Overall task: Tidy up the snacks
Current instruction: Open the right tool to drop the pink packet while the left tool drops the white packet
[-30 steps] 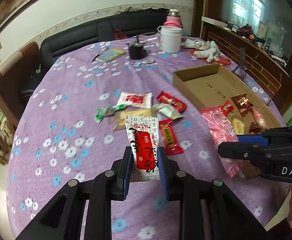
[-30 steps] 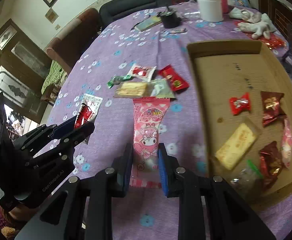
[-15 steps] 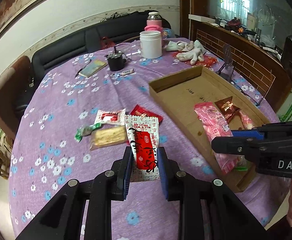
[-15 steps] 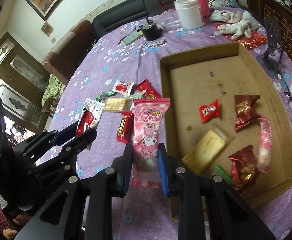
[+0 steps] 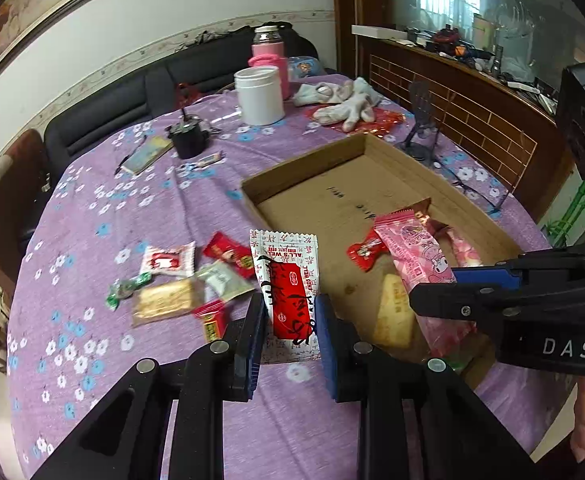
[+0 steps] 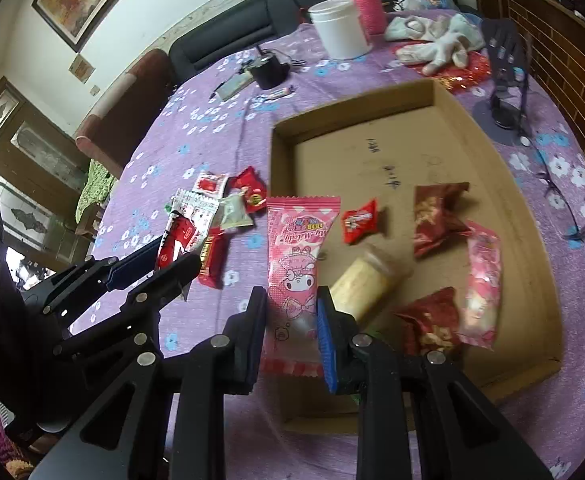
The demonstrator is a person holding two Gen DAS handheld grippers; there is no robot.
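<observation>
Snacks: the pink cartoon packet [image 6: 296, 264] sits pinched in the right tool [image 6: 290, 328], now hanging over the near corner of the cardboard box [image 6: 432, 92], where a second ago it was above the purple surface [image 6: 212, 128]. The left tool [image 5: 288, 334] grips the red-and-white sachet [image 5: 288, 284], which has come up to the box's edge. Both look ready for release. Inside lie a small red candy [image 6: 358, 220], a yellow cake bar [image 6: 366, 280], two maroon packets and a pink one; several snacks remain outside.
</observation>
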